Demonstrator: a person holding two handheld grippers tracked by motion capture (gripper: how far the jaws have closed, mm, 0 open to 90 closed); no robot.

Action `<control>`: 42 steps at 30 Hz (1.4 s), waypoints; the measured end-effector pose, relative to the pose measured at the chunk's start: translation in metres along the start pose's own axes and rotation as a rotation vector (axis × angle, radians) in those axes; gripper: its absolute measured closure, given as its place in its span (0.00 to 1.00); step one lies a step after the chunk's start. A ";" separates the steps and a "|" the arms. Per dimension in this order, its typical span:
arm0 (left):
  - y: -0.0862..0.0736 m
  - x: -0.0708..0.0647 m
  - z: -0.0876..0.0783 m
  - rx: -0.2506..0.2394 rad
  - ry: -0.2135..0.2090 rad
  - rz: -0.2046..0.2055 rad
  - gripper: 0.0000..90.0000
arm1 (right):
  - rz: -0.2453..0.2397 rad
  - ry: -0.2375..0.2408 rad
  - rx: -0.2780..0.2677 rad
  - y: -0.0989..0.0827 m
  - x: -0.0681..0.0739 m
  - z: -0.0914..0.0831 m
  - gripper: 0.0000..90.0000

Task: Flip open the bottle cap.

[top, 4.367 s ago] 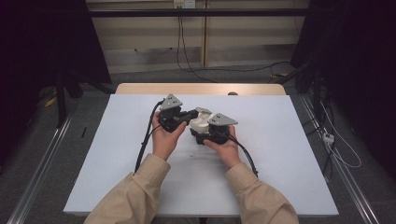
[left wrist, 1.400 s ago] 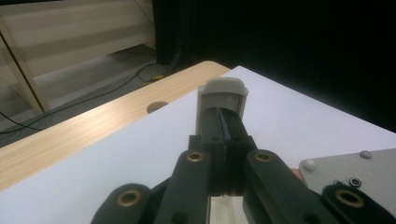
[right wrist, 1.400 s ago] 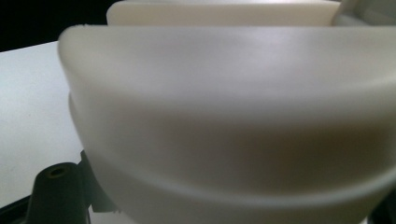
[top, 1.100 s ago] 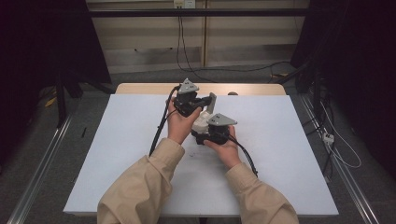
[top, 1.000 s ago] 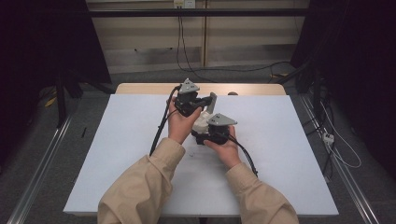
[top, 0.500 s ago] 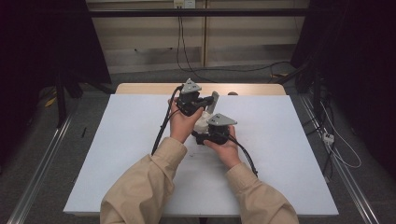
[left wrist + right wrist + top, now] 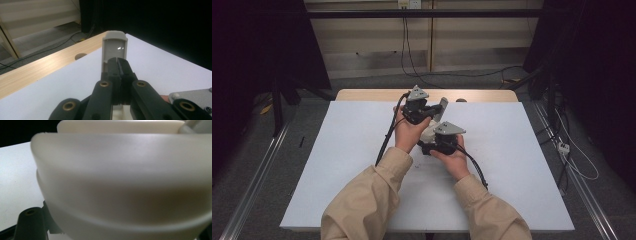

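pinching a grey flat piece [image 7: 114, 47], the left tool [image 7: 117, 65] sits near the worktop's [image 7: 522, 150] far edge; the right tool [image 7: 432, 145] grips a white bowl-like part [image 7: 120, 182].

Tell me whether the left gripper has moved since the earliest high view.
Yes. The left gripper has shifted up the picture toward the table's wooden far edge, and its grey plate now sits close to that strip.
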State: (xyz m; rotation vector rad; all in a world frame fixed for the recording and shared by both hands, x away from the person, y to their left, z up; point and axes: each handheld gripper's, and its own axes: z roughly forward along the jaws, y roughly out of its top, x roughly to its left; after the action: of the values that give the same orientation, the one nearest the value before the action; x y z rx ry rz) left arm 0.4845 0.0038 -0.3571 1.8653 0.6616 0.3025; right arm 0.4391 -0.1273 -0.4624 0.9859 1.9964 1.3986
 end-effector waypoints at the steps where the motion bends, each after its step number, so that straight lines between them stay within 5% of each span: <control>1: 0.000 0.000 0.000 0.002 0.000 0.004 1.00 | 0.000 0.000 0.000 0.000 0.000 0.000 0.20; 42: -0.006 0.000 0.010 0.035 -0.006 0.011 1.00 | 0.000 -0.001 0.001 0.000 0.000 0.000 0.21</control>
State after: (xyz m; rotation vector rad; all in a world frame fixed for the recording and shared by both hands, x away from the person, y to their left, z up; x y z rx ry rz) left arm 0.4880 -0.0022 -0.3668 1.9026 0.6565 0.2935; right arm 0.4391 -0.1271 -0.4625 0.9869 1.9971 1.3969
